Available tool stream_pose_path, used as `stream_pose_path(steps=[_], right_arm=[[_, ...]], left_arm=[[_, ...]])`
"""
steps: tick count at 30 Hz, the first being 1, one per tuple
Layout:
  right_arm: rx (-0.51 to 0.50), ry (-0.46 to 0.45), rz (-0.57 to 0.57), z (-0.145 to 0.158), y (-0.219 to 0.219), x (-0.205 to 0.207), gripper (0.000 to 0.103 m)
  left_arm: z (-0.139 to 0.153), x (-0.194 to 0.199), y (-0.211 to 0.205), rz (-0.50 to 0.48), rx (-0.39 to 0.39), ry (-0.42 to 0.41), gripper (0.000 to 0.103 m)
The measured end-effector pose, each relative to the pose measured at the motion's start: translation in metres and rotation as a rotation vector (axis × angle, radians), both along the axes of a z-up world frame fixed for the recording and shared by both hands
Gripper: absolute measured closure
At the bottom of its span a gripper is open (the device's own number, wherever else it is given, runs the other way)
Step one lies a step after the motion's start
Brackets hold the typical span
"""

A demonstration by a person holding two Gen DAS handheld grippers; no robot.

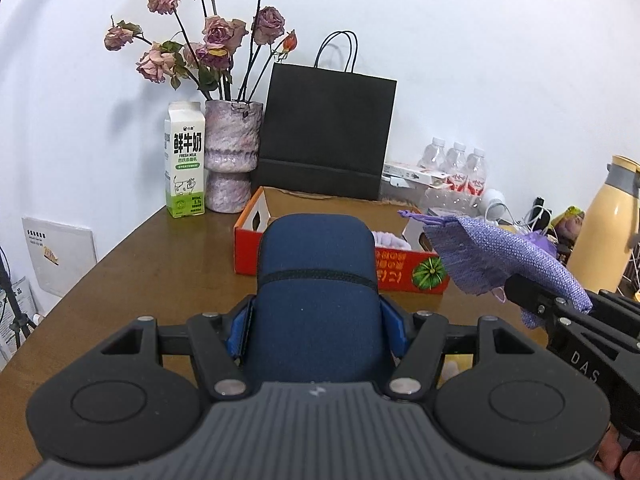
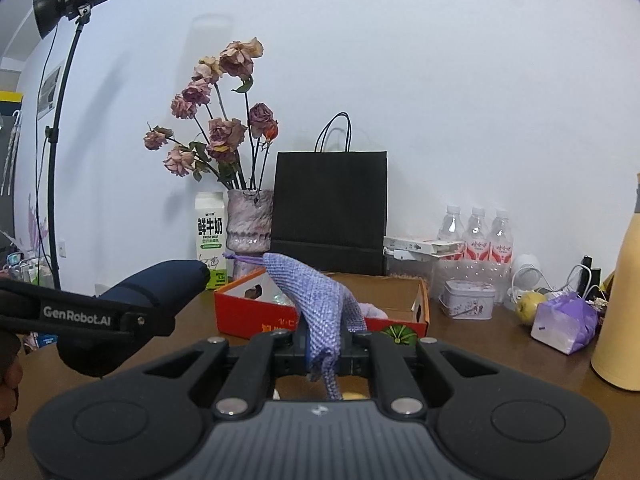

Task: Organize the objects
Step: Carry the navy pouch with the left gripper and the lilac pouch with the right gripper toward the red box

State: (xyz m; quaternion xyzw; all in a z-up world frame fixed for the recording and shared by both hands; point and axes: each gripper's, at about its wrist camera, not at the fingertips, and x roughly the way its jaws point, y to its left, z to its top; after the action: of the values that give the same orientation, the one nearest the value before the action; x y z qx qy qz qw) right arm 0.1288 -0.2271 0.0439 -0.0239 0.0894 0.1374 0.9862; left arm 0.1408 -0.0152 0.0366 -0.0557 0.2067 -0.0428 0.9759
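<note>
The left claw (image 1: 318, 316) holds a blue case (image 1: 316, 280) between its pads, lifted above the counter (image 1: 160, 264). The right claw (image 2: 322, 350) is pinched tight on a purple pouch (image 2: 320, 300), which droops forward and is also off the counter. Both hang just before the red box (image 1: 400, 276), which sits open near the counter's back edge, with a black bag (image 1: 326, 132) behind it. A milk carton (image 1: 185, 160) and a vase (image 1: 232, 156) stand at the back left corner.
</note>
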Motion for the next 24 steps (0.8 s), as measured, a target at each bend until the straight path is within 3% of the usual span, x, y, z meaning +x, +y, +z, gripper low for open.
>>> stream_pose_path(steps=[13,24], right_arm=[[-0.008,0.015,0.024,0.02,0.011,0.052,0.095],[-0.021,0.011,0.038,0.033,0.019,0.103,0.095]], left_arm=[[0.019,0.048,-0.009,-0.009,0.018,-0.011,0.038],[0.027,0.1,-0.007,0.002,-0.021,-0.001,0.038]])
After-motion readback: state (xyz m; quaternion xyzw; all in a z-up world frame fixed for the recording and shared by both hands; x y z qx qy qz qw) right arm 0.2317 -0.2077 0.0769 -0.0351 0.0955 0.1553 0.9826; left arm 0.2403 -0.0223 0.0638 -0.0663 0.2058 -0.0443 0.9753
